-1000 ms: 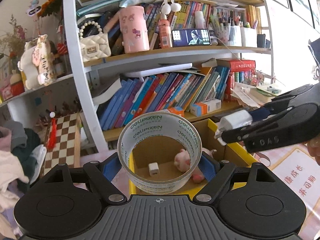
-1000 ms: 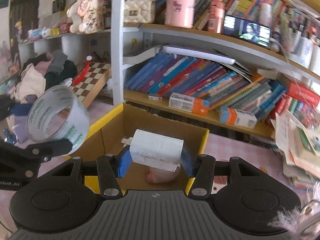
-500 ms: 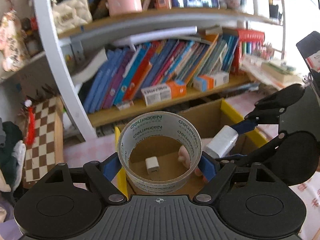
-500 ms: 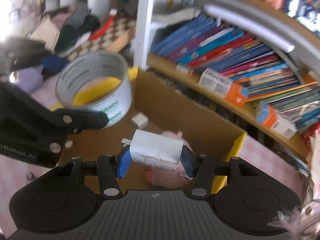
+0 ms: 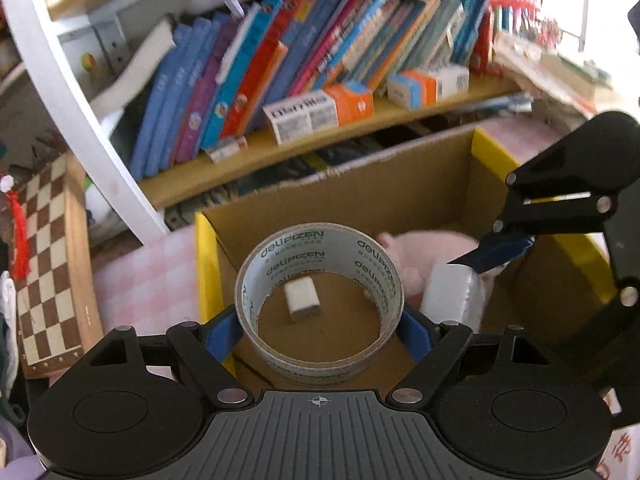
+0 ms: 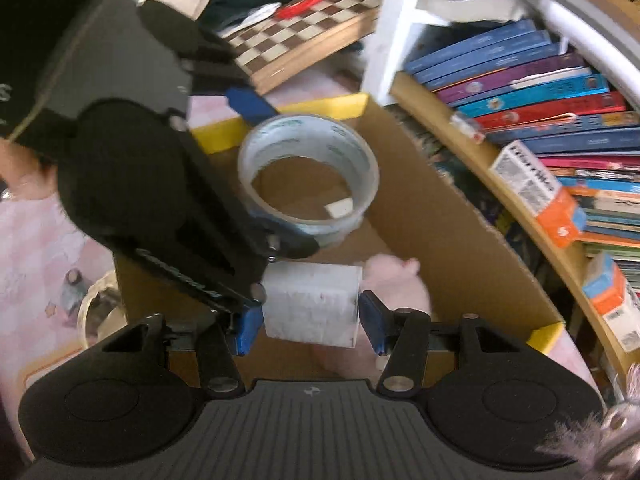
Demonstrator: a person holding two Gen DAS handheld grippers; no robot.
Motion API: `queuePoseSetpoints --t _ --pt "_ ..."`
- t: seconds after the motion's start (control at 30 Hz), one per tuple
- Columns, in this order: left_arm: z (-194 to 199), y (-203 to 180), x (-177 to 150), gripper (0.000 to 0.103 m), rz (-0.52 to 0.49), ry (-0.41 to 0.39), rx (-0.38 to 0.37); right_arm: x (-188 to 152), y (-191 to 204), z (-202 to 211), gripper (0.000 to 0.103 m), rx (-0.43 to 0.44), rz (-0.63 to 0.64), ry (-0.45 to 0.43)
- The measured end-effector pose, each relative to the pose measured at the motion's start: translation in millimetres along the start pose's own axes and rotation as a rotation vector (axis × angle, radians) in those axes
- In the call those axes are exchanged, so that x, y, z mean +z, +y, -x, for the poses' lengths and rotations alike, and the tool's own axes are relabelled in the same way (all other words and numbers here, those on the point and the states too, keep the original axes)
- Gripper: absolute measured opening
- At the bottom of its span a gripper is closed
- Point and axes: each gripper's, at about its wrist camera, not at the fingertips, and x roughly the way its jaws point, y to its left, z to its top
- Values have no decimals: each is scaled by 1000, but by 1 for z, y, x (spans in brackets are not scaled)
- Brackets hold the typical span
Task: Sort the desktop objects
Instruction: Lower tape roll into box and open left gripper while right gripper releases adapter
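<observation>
Item: our left gripper (image 5: 319, 330) clamps tape roll (image 5: 319, 296); right gripper (image 6: 310, 320) clamps white roll (image 6: 312, 304), over box (image 5: 420, 184). Risk: grippers colliding.

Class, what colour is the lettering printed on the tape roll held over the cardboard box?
Green lettering on the tape roll; clearest in the left wrist view.

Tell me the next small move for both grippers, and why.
Probably open both and drop. The left gripper holds the tape and the right gripper the white roll, both over the open box, where a pink toy already lies.
</observation>
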Motion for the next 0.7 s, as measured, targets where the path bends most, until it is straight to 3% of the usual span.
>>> queuePoseSetpoints --t 0.33,0.47,0.7 --pt "-6 -19 -12 84 -87 53 57 -11 0 -8 52 -51 158 37" --pt "-4 -24 -21 84 -100 68 43 -16 -3 -2 52 -38 167 14" --pt "3 -21 -25 83 -24 61 34 -14 0 -5 52 -47 194 -14"
